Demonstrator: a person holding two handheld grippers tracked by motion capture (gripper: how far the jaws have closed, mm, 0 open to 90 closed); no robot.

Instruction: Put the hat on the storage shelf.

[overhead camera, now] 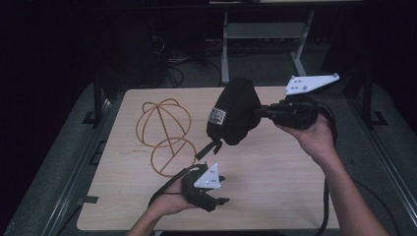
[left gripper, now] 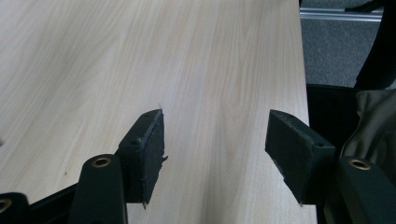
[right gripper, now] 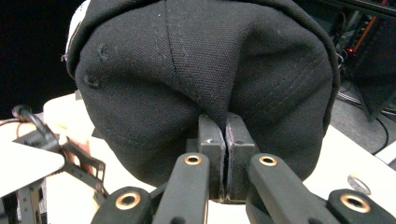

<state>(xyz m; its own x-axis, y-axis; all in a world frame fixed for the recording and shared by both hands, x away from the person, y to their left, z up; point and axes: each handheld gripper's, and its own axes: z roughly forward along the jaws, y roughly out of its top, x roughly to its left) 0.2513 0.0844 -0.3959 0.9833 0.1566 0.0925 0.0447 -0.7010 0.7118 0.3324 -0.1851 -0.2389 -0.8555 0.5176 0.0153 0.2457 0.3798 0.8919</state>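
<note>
Black cap (overhead camera: 235,112): held aloft just right of the wire stand (overhead camera: 164,135), right gripper (right gripper: 225,140) clamped tight on its fabric. Left gripper (left gripper: 215,140): jaws apart, empty. Advice: lower crown centred over stand, keeping pinch firm.

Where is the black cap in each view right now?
High view: black cap hangs above the table's centre, pinched by the right gripper.
Left gripper view: not in it; bare tabletop between open jaws.
Right gripper view: cap fills the upper frame.
Shared landmark: the light wooden table.
</note>
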